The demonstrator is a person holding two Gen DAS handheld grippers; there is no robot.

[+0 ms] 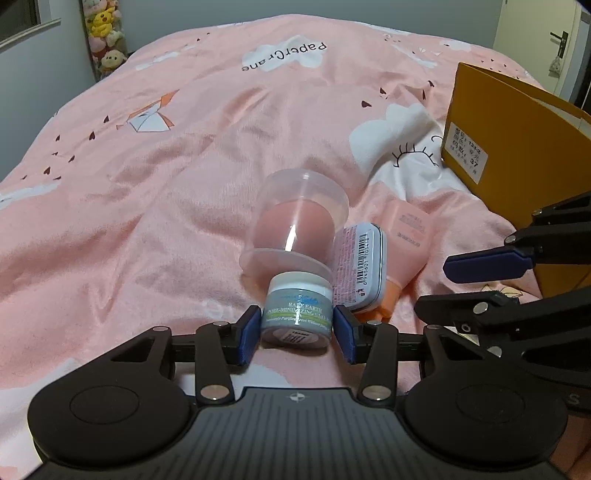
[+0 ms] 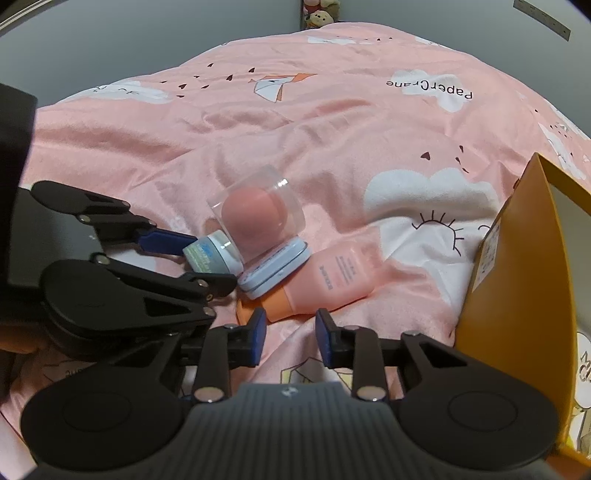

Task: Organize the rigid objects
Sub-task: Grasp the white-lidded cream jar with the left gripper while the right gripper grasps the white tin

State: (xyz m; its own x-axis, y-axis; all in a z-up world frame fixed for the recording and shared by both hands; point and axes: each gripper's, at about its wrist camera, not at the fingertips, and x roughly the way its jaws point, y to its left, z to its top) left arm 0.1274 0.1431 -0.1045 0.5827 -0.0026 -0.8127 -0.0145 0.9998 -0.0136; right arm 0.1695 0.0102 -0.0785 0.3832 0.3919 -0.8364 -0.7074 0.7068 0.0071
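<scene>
A small grey jar (image 1: 295, 314) with a white lid lies on the pink bedspread, and my left gripper (image 1: 296, 326) has its blue pads on both sides of it. The jar (image 2: 210, 254) also shows in the right wrist view between the left fingers. Behind it lie a clear case with a pink sponge (image 1: 297, 221), a pale blue tin (image 1: 360, 266) and a pink tube with an orange cap (image 1: 404, 247). My right gripper (image 2: 290, 338) is open and empty, just in front of the tube's cap (image 2: 273, 308).
An open yellow cardboard box (image 1: 517, 147) stands on the bed at the right, also in the right wrist view (image 2: 517, 277). Plush toys (image 1: 105, 33) hang by the far wall. The right gripper's fingers (image 1: 484, 262) reach in beside the box.
</scene>
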